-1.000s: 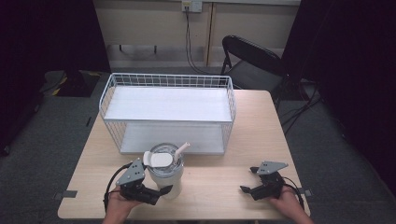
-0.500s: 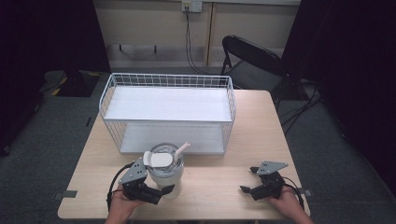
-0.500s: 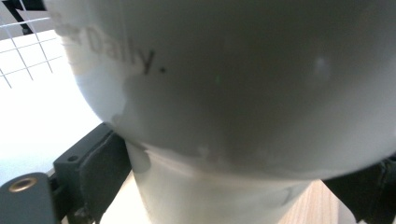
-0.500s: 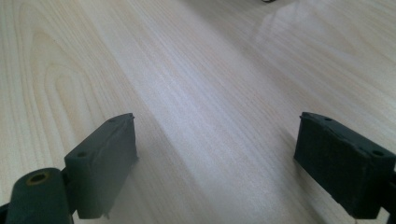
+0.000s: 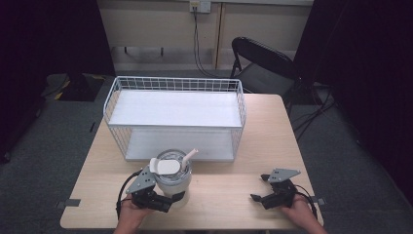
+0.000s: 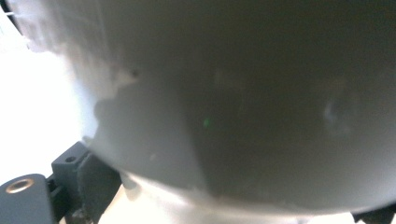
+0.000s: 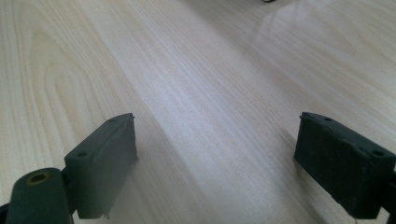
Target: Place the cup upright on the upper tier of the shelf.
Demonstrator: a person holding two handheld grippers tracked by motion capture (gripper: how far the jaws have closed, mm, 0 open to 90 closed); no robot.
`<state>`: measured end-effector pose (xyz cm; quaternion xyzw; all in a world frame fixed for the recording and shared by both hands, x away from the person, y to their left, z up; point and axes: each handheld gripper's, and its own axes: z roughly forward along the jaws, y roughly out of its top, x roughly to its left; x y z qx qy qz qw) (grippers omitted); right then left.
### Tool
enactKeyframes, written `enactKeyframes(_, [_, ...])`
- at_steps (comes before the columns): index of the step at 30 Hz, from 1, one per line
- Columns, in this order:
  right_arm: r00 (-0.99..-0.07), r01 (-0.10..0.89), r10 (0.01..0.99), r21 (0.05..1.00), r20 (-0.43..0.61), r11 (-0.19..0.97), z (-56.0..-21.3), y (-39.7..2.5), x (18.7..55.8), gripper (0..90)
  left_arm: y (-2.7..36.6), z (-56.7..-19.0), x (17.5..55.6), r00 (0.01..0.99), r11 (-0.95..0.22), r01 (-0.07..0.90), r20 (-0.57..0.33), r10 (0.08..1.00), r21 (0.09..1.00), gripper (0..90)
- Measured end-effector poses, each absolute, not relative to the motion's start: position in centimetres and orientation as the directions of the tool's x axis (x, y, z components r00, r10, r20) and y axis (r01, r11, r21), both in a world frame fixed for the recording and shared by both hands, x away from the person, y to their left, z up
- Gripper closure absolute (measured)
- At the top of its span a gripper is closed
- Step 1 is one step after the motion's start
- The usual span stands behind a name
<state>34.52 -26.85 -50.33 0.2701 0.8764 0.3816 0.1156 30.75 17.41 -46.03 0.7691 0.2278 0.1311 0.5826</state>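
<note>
Cup (image 5: pixel 171 176): clear tumbler with a white flip lid and a pale straw (image 5: pixel 190 156) sticking up to the right, standing upright on the wooden table (image 5: pixel 221 187) at the near-left, just in front of the white wire rack (image 5: pixel 175 117). Your left gripper (image 5: pixel 157 200) is at the cup's lower body from the near side, jaws set around the base; in the left gripper view the cup wall (image 6: pixel 243 107) is pressed right up to the camera, a black jaw pad is visible at the lower left against the wall, and a corner of the other at the lower right. Reads as clamped on the cup, though the contact on the far pad is mostly out of frame. Your right gripper (image 5: pixel 267 195) sits at the near-right edge of the table, well apart from the cup, low over the wood, pointing left. In the right gripper view (image 7: pixel 215 158) its jaws are spread wide with bare tabletop (image 7: pixel 196 93) between them, nothing held. Rack has two white shelves, both bare, open side toward you. Black folding chair (image 5: pixel 263 61) behind the table at the far right.
</note>
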Motion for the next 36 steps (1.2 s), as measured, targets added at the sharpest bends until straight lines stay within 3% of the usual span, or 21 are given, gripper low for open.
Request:
enactKeyframes(17, [-0.827,0.386,0.562,0.732,0.005,0.562,-50.32,-26.84,34.51,12.3,16.96,-46.57,30.7,0.849,-0.125,0.183,-0.093,0.52,0.975,6.8])
enactKeyframes(36, [-0.827,0.386,0.562,0.732,0.005,0.562,-50.32,-26.85,34.52,12.2,16.96,-46.02,30.6,0.826,-0.113,0.201,-0.106,0.553,0.973,8.5])
